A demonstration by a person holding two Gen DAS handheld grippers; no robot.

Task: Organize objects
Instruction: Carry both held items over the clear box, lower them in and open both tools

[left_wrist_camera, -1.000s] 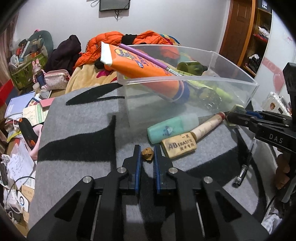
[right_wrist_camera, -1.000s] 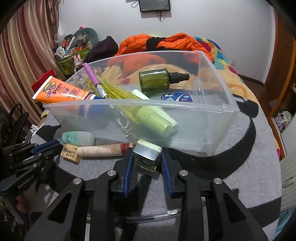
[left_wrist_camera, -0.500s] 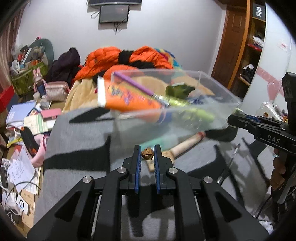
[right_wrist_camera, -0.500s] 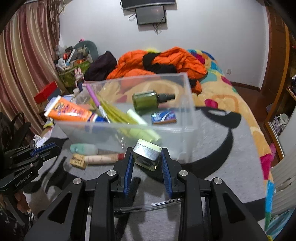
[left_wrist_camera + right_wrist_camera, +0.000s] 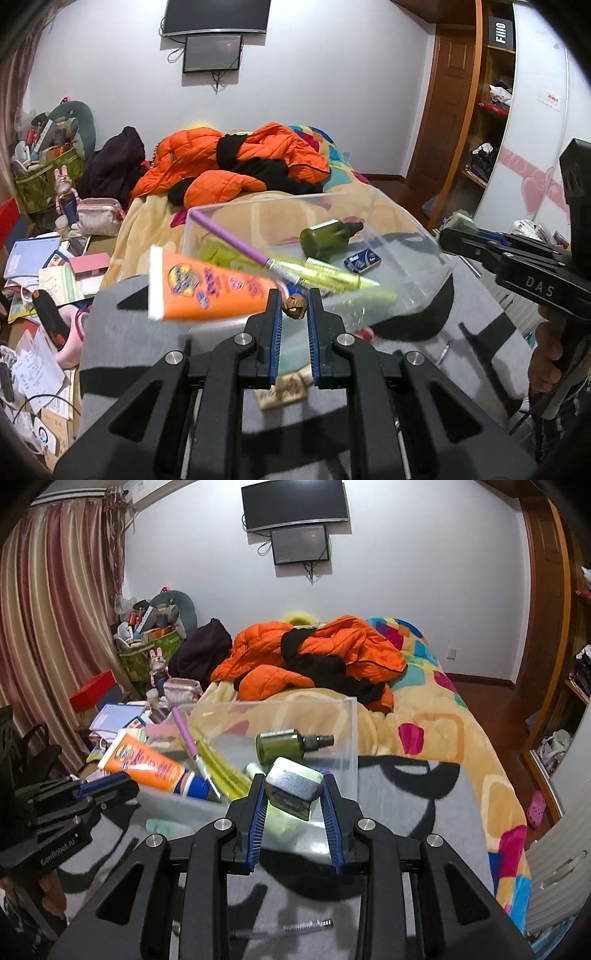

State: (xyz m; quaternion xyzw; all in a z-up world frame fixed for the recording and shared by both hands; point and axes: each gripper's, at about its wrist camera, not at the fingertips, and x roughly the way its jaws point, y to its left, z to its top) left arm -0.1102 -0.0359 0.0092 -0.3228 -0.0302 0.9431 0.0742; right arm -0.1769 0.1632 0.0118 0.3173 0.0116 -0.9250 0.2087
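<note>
My left gripper [image 5: 294,306] is shut on a small brown walnut-like nut [image 5: 295,307], held in the air in front of the clear plastic bin [image 5: 417,236]. My right gripper [image 5: 293,788] is shut on a small square green jar with a metal lid [image 5: 291,788], also raised before the bin [image 5: 351,731]. The bin holds an orange sunscreen tube [image 5: 207,290], a purple pen [image 5: 236,243], a dark green spray bottle [image 5: 325,238], yellow-green tubes [image 5: 332,275] and a small blue box [image 5: 362,260].
The bin stands on a grey and black blanket [image 5: 424,812]. An eraser block [image 5: 282,387] and a clear pen [image 5: 291,928] lie on it below the grippers. An orange jacket [image 5: 314,653] lies on the bed behind. Clutter fills the floor at left [image 5: 40,266].
Both grippers have risen with their loads, so the bin now sits lower and farther in both views. The items lying before the bin have dropped behind the fingers.
</note>
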